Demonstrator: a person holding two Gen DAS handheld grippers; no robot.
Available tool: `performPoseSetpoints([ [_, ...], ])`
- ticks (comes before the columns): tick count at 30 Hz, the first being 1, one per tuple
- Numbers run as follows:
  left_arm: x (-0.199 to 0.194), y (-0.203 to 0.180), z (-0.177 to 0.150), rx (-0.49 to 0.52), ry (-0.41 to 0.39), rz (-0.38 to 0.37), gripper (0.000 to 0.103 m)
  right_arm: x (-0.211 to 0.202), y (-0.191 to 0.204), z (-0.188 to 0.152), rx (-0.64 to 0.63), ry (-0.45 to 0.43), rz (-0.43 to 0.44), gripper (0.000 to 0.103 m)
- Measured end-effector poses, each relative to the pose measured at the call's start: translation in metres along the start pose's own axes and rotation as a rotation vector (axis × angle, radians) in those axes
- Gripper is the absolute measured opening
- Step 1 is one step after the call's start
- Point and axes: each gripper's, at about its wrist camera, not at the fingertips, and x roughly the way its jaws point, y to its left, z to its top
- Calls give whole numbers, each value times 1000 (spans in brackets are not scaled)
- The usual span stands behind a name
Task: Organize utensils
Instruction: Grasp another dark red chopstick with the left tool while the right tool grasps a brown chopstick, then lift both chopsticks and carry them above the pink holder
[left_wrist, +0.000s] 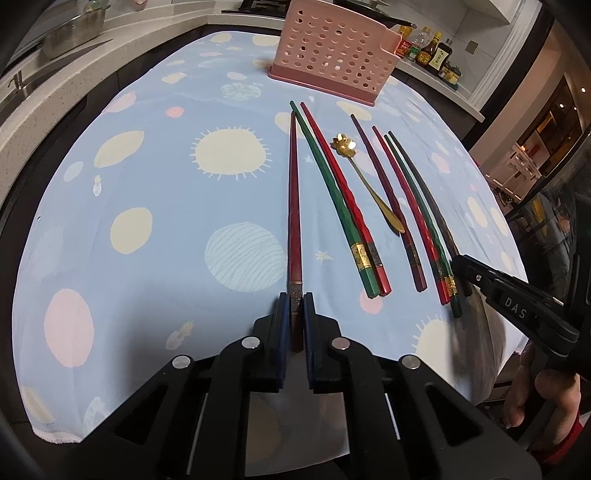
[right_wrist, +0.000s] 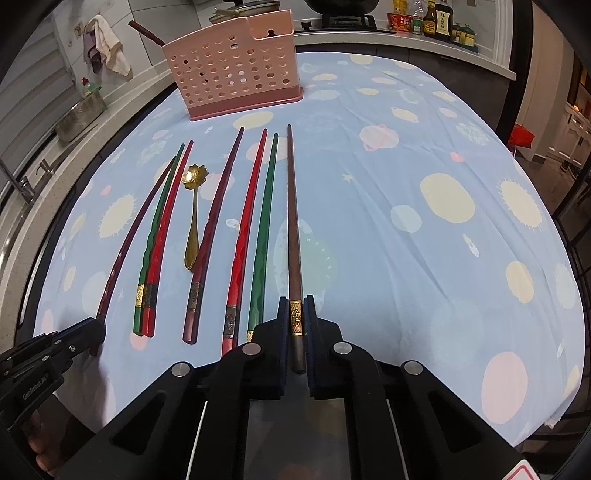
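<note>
Both tools are clamped on chopsticks. The left tool (left_wrist: 295, 302) pinches the thick end of a maroon chopstick (left_wrist: 294, 206), which runs straight ahead over the blue table (left_wrist: 147, 192). The right tool (right_wrist: 295, 306) grips a brown chopstick (right_wrist: 293, 221) at its gold band. Between them on the cloth lie six more chopsticks and a gold spoon (right_wrist: 192, 218). The pink holder (right_wrist: 229, 74) stands at the far edge, one utensil handle poking out.

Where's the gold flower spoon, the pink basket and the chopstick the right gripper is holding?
gold flower spoon (right_wrist: 196, 175): right wrist view, on its flower bowl.
pink basket (right_wrist: 229, 74): right wrist view, on its holed wall.
brown chopstick (right_wrist: 293, 236): right wrist view, mid-shaft.
</note>
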Motion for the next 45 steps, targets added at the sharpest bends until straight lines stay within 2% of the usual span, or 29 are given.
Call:
performPoseSetpoints([
  [7,-18,1,4,-15,-29,1,7,-26,0,3,14,-47,27,7],
  [17,-70,-5,26,-18,-147,-17,7,-78,3,24,32,-162,84,7],
  [27,-118,1,71,-36,-304,-2,7,-116,-2,64,63,-291,107,7],
  [32,-128,4,94,-34,-357,16,7,-128,-6,86,80,-331,136,7],
  [45,-141,-3,153,-4,-461,22,7,-136,-4,133,64,-414,134,7],
])
